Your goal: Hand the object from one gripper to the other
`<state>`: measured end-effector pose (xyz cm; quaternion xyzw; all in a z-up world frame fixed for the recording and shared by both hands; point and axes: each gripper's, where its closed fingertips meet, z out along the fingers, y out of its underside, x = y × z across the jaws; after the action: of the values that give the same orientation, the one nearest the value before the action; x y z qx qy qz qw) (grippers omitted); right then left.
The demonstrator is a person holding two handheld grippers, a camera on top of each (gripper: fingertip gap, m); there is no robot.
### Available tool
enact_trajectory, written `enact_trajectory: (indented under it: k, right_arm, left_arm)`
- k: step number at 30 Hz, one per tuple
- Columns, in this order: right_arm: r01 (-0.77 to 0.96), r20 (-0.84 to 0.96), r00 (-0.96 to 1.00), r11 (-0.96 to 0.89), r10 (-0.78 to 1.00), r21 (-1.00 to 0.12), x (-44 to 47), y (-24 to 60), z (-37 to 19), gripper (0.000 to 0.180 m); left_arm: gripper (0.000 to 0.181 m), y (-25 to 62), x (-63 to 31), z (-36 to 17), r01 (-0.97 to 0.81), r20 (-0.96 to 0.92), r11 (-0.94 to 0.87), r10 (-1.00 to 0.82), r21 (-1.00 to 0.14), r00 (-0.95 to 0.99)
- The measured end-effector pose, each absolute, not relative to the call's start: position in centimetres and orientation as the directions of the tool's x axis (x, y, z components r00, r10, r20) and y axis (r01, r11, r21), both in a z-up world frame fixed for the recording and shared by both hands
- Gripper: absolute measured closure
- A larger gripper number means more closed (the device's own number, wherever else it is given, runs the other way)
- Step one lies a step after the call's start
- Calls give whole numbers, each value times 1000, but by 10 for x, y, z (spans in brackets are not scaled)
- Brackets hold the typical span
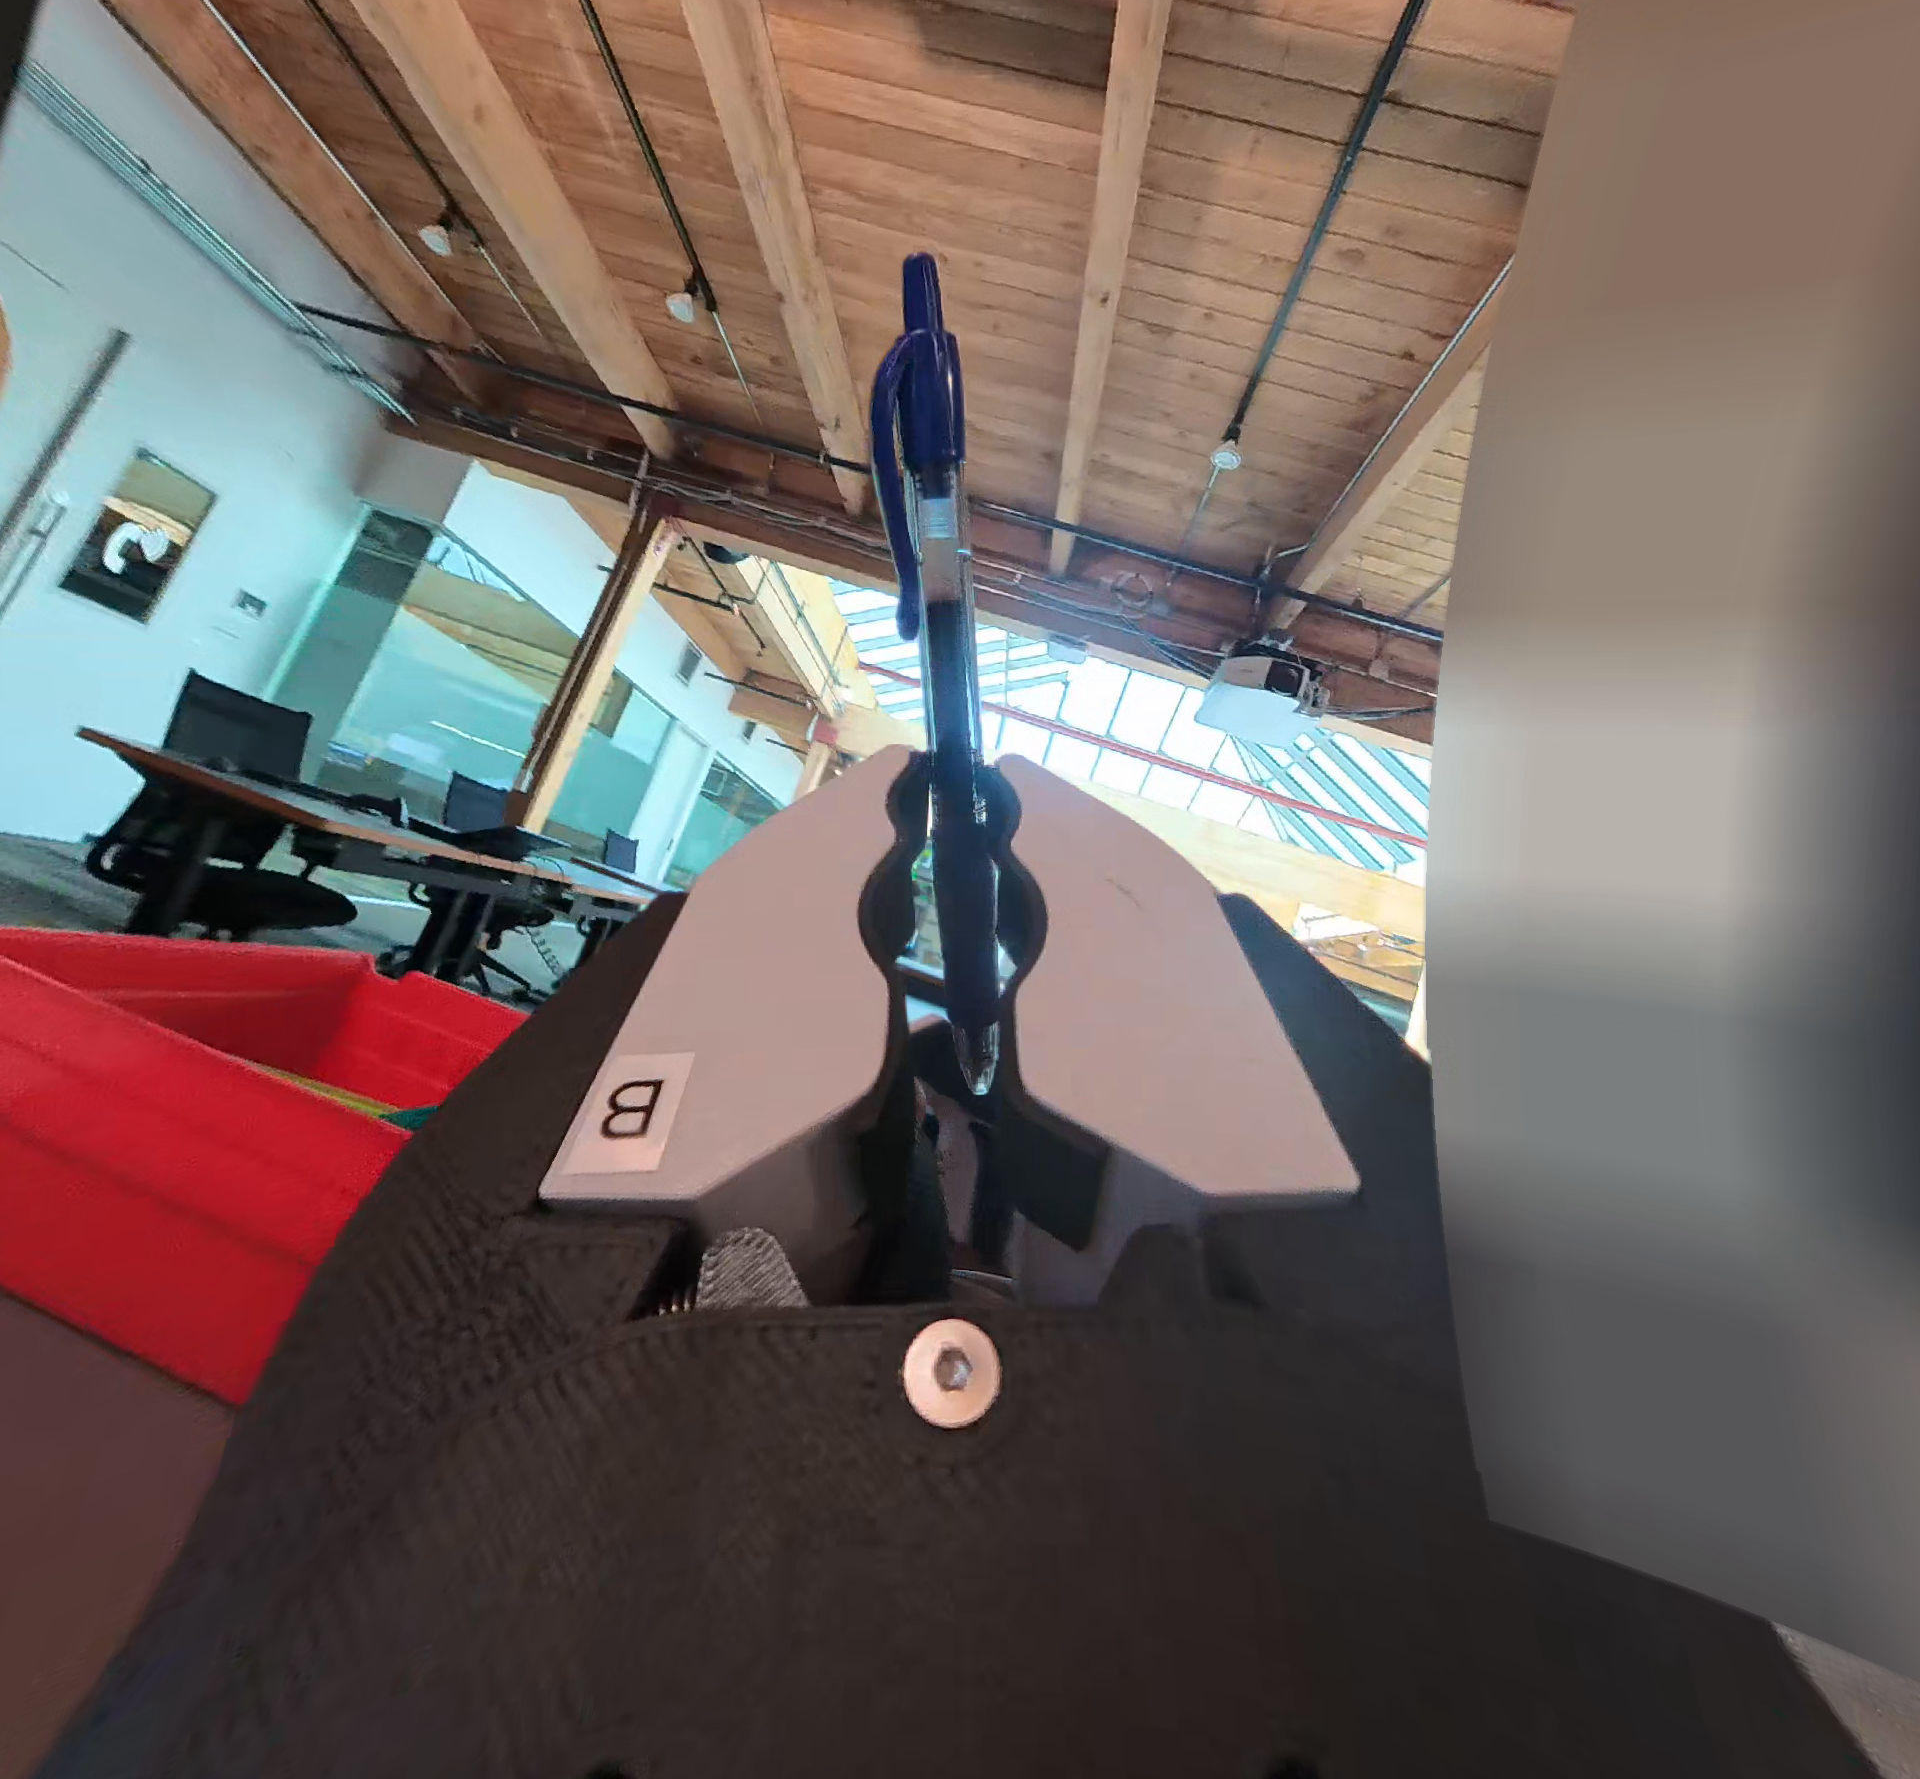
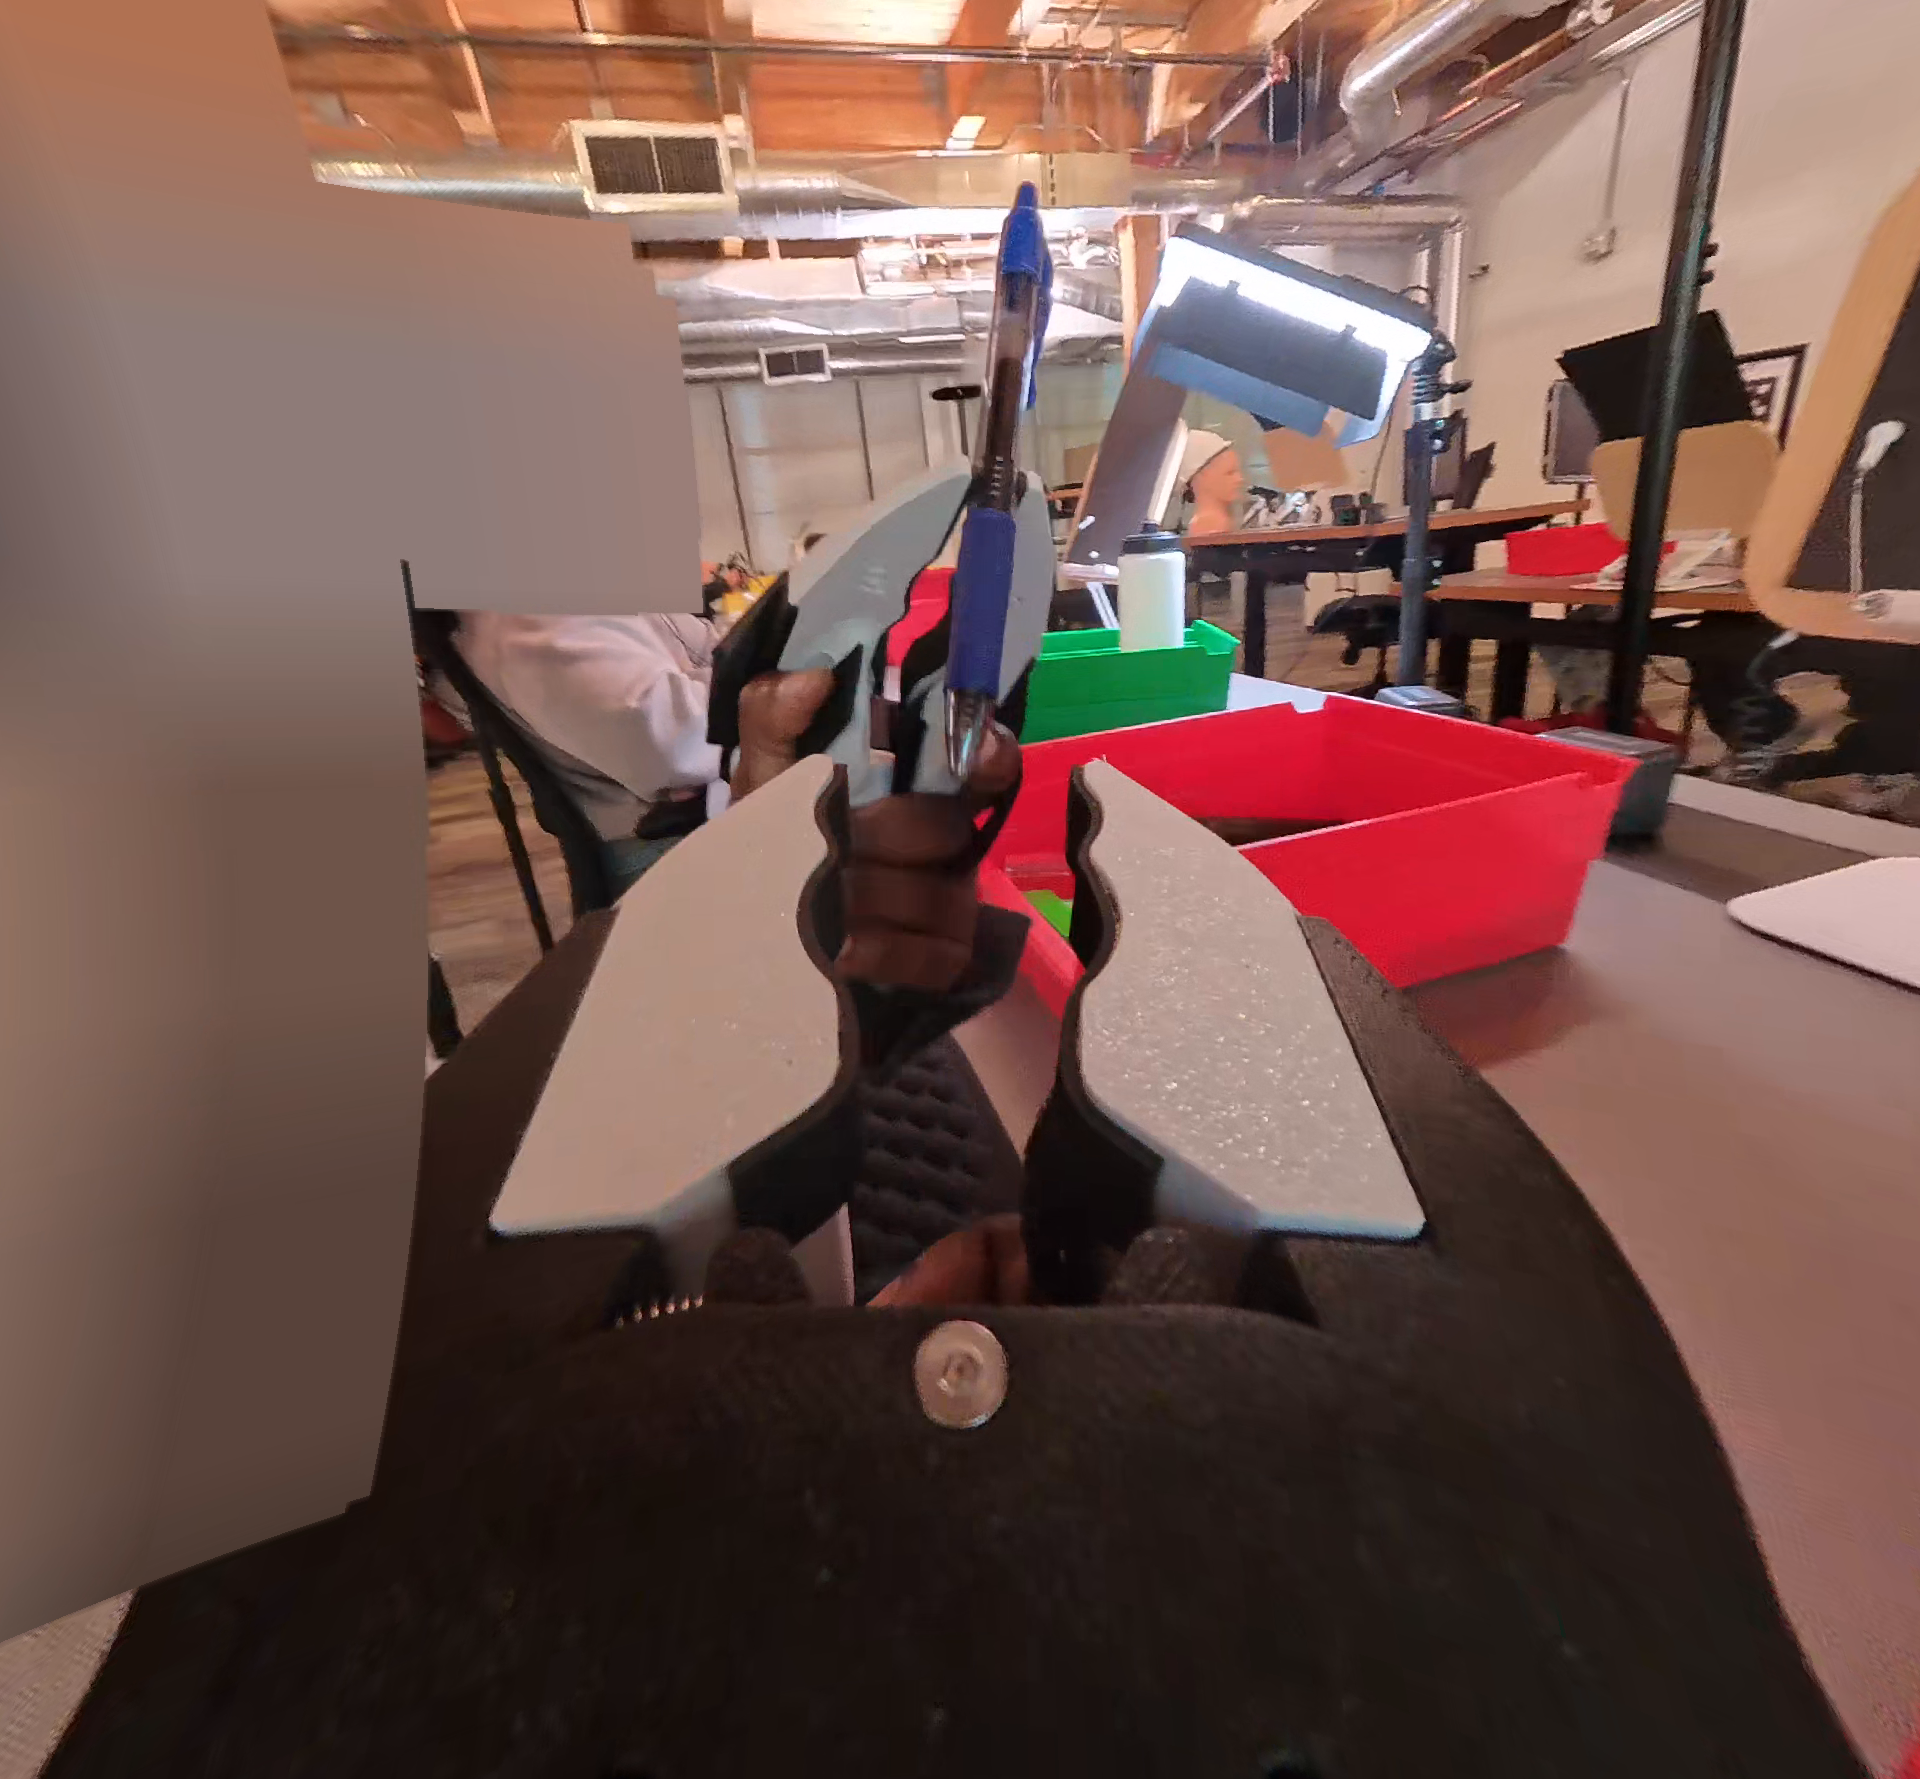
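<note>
Two grey fingers of the left gripper point(image 1: 951, 773) are clamped on a blue pen point(image 1: 940, 649), which stands nearly upright between them, clip end up against the wooden ceiling point(image 1: 935, 119) and clear tip down, inside the gap near the finger roots. The pen's rubber grip section sits within the scalloped dark pads, so part of its barrel is hidden there. The black gripper body fills the lower frame and cuts off whatever lies beneath. A blurred patch covers the right edge.

In the right wrist view, the right gripper point(image 2: 951, 784) has its fingers spread apart with nothing between them; through the gap shows the hand point(image 2: 904, 877) that carries the left gripper point(image 2: 992, 493), though most of that hand is masked by the near fingers. The pen point(image 2: 987, 524) appears there just beyond the right fingertips, apart from them, tilted slightly with its tip pointing down toward the gap. The left gripper's handle is hidden behind the right fingers.

Past that, a red bin point(image 2: 1403, 825) sits on the brown table point(image 2: 1714, 1158); its contents are hard to make out, with only a scrap of green showing. A green bin point(image 2: 1132, 675) stands behind it, partly screened. A white pad point(image 2: 1839, 919) is cut off at the right edge. A large blurred patch hides the left side.
</note>
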<state>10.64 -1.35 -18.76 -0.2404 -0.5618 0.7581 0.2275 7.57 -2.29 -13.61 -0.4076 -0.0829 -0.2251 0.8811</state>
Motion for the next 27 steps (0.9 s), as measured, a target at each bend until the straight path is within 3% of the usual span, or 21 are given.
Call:
enact_trajectory:
  k: [5, 7, 9, 11, 14, 16, 19, 21, 27]
  right_arm:
    - [-51, -146, -803, -311, 578, -949, 103, -17, -187, 149]
    - [-39, -154, -808, -314, 568, -949, 104, -16, -188, 168]
    - [-23, -162, -809, -306, 565, -952, 107, -11, -189, 169]
    - [-9, -167, -800, -290, 577, -957, 109, -2, -188, 169]
    - [15, -146, -735, -199, 662, -980, 109, 19, -193, 169]
    - [51, -100, -675, -88, 731, -995, 108, 32, -203, 170]
    - [137, -25, -599, 72, 801, -988, 108, 43, -219, 169]
    - [183, 0, -569, 126, 823, -975, 109, 45, -225, 169]
    - [250, -33, -582, 140, 812, -958, 111, 37, -234, 169]
  left_arm:
    - [171, -9, 86, -144, 509, 354, 530, -371, -678, 859]
    - [171, -5, 90, -146, 508, 345, 519, -382, -688, 857]
    - [170, -4, 92, -148, 464, 310, 497, -364, -733, 878]
    - [159, -6, 90, -153, 308, 202, 471, -262, -826, 944]
    - [134, -18, 71, -163, -199, -166, 358, 121, -912, 979]
    - [131, -28, 56, -168, -573, -501, 113, 367, -812, 783]
    - [131, -34, 55, -170, -859, -820, -197, 457, -472, 345]
    - [138, -25, 59, -177, -899, -888, -306, 431, -312, 161]
    - [154, 10, 62, -206, -913, -956, -391, 293, -117, -3]
